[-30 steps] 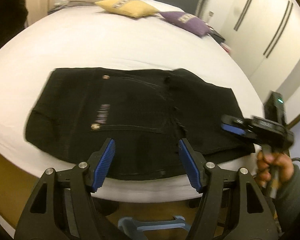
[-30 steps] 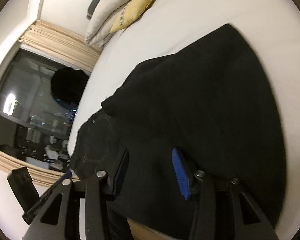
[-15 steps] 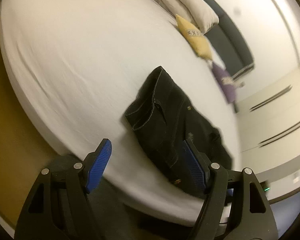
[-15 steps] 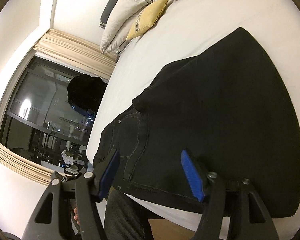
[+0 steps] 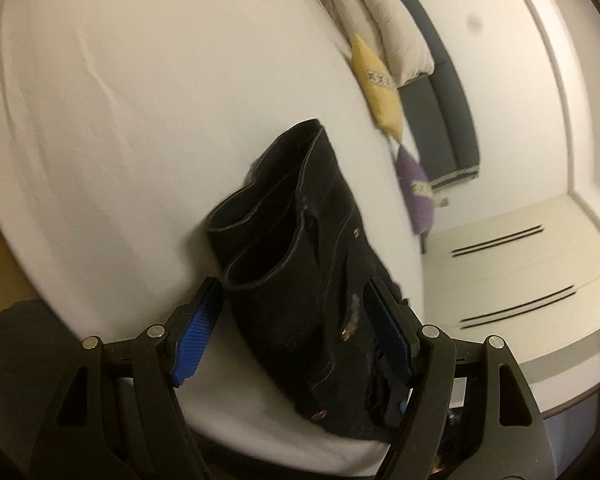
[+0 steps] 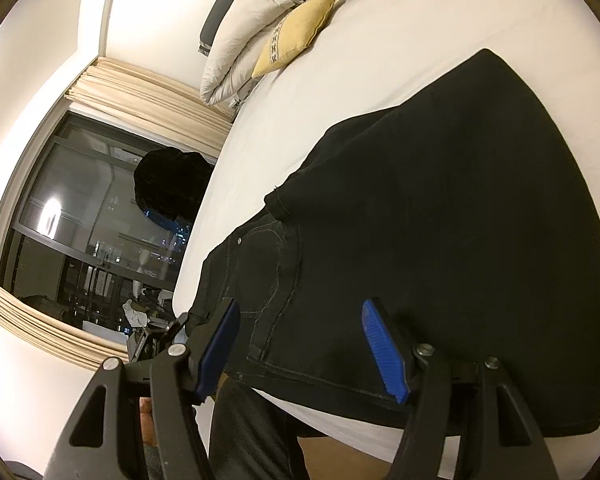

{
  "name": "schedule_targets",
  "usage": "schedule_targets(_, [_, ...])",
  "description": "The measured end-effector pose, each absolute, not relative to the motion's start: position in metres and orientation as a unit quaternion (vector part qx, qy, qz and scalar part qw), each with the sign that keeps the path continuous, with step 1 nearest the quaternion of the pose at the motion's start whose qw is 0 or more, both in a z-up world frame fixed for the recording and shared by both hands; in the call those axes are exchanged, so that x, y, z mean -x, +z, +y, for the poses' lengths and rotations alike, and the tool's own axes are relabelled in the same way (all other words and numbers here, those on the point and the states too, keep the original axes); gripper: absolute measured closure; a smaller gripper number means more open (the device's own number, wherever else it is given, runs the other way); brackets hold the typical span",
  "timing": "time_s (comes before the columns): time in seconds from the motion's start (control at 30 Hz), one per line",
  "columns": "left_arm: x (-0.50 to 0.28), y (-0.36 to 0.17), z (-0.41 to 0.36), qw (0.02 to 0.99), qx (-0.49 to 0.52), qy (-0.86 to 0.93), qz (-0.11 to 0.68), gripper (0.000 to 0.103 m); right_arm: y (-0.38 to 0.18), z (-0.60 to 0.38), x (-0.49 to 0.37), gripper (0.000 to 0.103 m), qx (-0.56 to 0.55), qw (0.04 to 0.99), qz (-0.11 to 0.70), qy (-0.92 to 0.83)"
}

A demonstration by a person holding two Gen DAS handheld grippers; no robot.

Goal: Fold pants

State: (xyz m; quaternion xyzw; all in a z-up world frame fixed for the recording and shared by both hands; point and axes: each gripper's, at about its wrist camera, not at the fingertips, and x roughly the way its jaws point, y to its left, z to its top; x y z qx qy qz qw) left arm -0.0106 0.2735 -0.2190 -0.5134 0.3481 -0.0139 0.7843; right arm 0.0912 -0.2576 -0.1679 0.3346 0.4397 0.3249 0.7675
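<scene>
The black pants (image 5: 300, 248) lie folded in a flat stack near the front edge of the white bed (image 5: 100, 120), the open waistband end facing the left wrist camera and the smooth folded end (image 6: 480, 200) under the right one. The left gripper (image 5: 292, 328) straddles the waistband end with its jaws spread and nothing pinched; the right gripper (image 6: 304, 344) hovers over the near hem, likewise spread and empty. To fold again cleanly, each should probably bite through all layers at a corner, then lift together so the stack stays square. Against a second ago, the left view has rolled and swung from facing the pants broadside to looking along them, and both pairs of jaws have been widening, nothing between the pads.
</scene>
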Motion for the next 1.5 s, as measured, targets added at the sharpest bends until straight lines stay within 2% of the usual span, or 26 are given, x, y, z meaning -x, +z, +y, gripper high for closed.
schedule_targets(0.1, [0.006, -0.224, 0.273, 0.78, 0.528, -0.018, 0.336, 0.034, -0.167, -0.257, -0.091, 0.036, -0.334, 0.767, 0.44, 0.325])
schedule_targets(0.13, [0.004, -0.225, 0.273, 0.778, 0.532, -0.017, 0.334, 0.038, -0.167, -0.256, -0.091, 0.036, -0.334, 0.767, 0.44, 0.326])
schedule_targets(0.2, [0.002, -0.229, 0.274, 0.774, 0.541, -0.016, 0.328, 0.053, -0.167, -0.256, -0.092, 0.036, -0.334, 0.767, 0.44, 0.327])
schedule_targets(0.23, [0.001, -0.23, 0.275, 0.771, 0.546, -0.013, 0.326, 0.071, -0.168, -0.256, -0.092, 0.036, -0.334, 0.767, 0.44, 0.327])
schedule_targets(0.27, [0.001, -0.232, 0.276, 0.769, 0.55, -0.011, 0.325, 0.077, -0.167, -0.256, -0.093, 0.036, -0.334, 0.767, 0.44, 0.327])
schedule_targets(0.33, [-0.002, -0.236, 0.276, 0.767, 0.553, -0.011, 0.325, 0.078, -0.167, -0.255, -0.094, 0.036, -0.334, 0.767, 0.439, 0.327])
schedule_targets(0.47, [-0.005, -0.24, 0.275, 0.77, 0.55, -0.009, 0.324, 0.089, -0.167, -0.252, -0.095, 0.036, -0.333, 0.768, 0.44, 0.326])
schedule_targets(0.77, [-0.008, -0.224, 0.27, 0.79, 0.527, -0.012, 0.315, 0.092, -0.167, -0.254, -0.102, 0.036, -0.329, 0.772, 0.445, 0.311])
schedule_targets(0.93, [-0.021, -0.179, 0.248, 0.833, 0.454, -0.032, 0.313, 0.093, -0.171, -0.252, -0.116, 0.036, -0.327, 0.768, 0.46, 0.302])
schedule_targets(1.03, [-0.04, -0.139, 0.208, 0.871, 0.374, -0.066, 0.311, 0.093, -0.172, -0.254, -0.125, 0.036, -0.325, 0.761, 0.473, 0.301])
schedule_targets(1.13, [-0.059, -0.109, 0.142, 0.896, 0.286, -0.121, 0.317, 0.093, -0.168, -0.262, -0.139, 0.03, -0.345, 0.748, 0.477, 0.307])
schedule_targets(1.2, [-0.071, -0.11, 0.097, 0.891, 0.262, -0.165, 0.331, 0.093, -0.164, -0.268, -0.15, 0.026, -0.363, 0.734, 0.482, 0.312])
schedule_targets(1.3, [-0.077, -0.124, 0.049, 0.883, 0.238, -0.199, 0.352, 0.092, -0.152, -0.267, -0.169, 0.025, -0.378, 0.705, 0.497, 0.336])
schedule_targets(1.4, [-0.077, -0.133, 0.02, 0.879, 0.208, -0.221, 0.369, 0.092, -0.129, -0.261, -0.181, 0.02, -0.37, 0.691, 0.494, 0.376])
schedule_targets(1.5, [-0.08, -0.136, 0.003, 0.878, 0.19, -0.229, 0.375, 0.092, -0.113, -0.257, -0.19, 0.018, -0.357, 0.694, 0.488, 0.392])
